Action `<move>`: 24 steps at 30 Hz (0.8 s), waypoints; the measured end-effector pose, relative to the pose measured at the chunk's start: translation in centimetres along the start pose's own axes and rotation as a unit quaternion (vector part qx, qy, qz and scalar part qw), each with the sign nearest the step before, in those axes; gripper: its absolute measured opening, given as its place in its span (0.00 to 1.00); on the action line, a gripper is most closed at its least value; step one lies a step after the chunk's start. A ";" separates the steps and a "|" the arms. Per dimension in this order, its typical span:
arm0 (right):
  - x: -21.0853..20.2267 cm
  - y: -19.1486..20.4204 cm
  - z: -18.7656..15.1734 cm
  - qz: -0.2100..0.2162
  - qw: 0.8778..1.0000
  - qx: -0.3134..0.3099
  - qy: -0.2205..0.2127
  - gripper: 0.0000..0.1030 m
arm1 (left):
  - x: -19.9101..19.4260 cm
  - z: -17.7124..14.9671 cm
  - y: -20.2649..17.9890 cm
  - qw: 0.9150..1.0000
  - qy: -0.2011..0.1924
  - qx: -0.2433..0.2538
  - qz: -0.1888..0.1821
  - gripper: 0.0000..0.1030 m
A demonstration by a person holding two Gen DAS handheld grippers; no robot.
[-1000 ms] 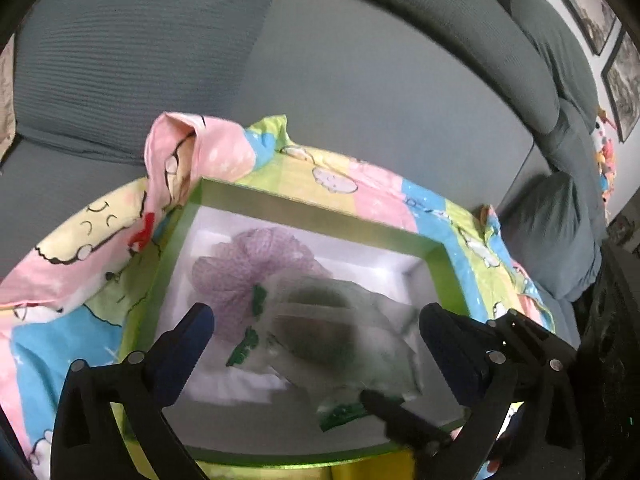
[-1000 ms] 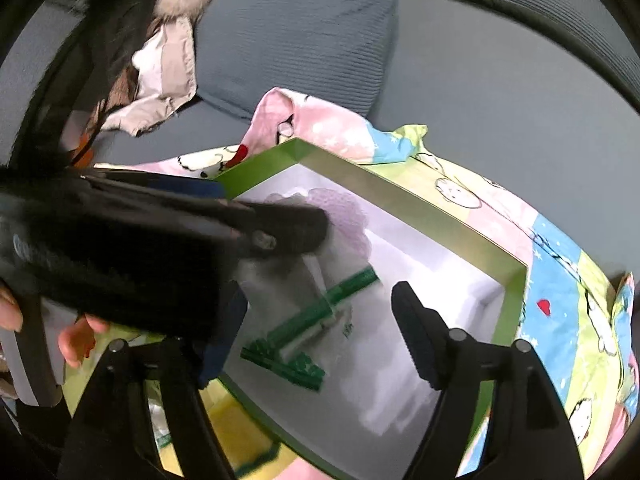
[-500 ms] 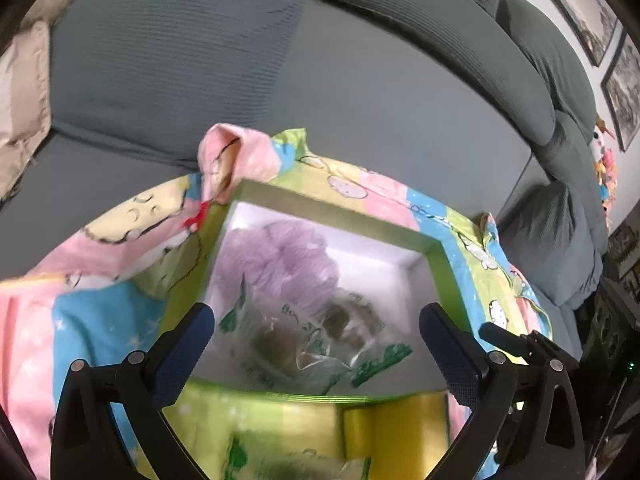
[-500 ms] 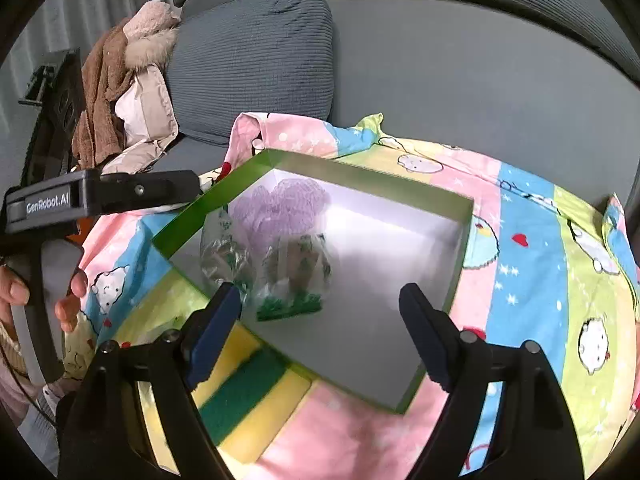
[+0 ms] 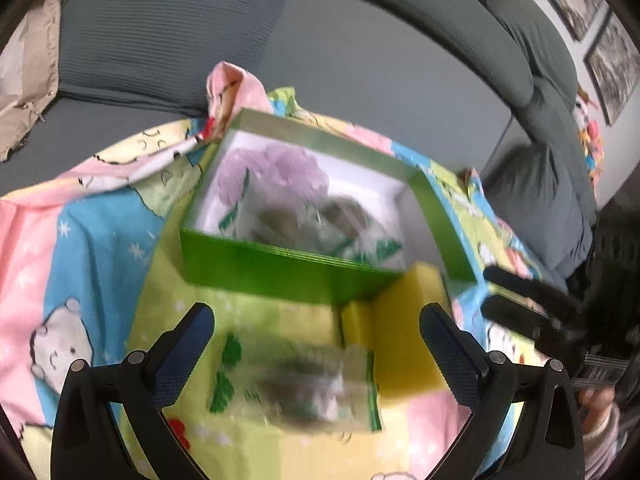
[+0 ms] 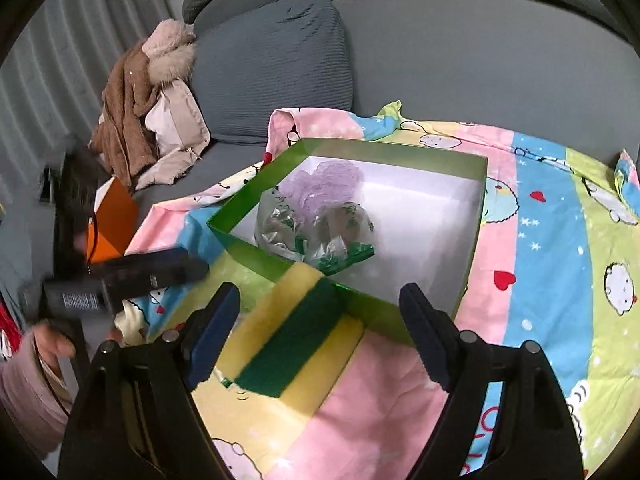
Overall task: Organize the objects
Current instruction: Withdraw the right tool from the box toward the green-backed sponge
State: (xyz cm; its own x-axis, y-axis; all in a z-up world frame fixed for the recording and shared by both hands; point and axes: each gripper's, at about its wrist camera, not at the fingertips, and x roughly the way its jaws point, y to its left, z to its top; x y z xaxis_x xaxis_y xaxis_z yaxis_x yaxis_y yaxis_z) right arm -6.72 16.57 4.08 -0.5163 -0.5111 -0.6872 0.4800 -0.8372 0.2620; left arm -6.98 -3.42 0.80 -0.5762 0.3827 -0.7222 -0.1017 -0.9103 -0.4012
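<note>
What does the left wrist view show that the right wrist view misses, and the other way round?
Only the left wrist view shows a clear packet lying on the blanket in front of the open left claw, and framed pictures on the wall. Only the right wrist view shows the brown coat, the orange box and the green band of the sponge. Both show the green box holding a purple mesh puff and packets, the yellow sponge, the cartoon blanket and the grey sofa.
</note>
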 end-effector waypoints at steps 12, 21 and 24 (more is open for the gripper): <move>2.0 1.9 -0.9 0.038 0.998 0.037 0.031 0.80 | 0.8 -4.3 -7.1 0.991 0.017 0.135 0.000 0.99; 5.3 0.6 -0.5 0.082 0.989 0.088 0.089 0.76 | 2.9 -4.6 -8.1 0.989 0.025 0.145 -0.031 0.74; 6.3 0.4 -0.9 0.084 0.987 0.086 0.111 0.58 | 3.1 -4.3 -7.7 0.991 0.022 0.129 -0.040 0.72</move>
State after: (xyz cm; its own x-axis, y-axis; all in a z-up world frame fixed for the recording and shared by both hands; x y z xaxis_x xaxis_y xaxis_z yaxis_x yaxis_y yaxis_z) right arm -9.15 13.21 -0.71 -0.2626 -0.6064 -0.7505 0.4088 -0.7745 0.4827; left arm -4.52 5.50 -0.77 -0.5221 0.4572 -0.7200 -0.3536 -0.8843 -0.3051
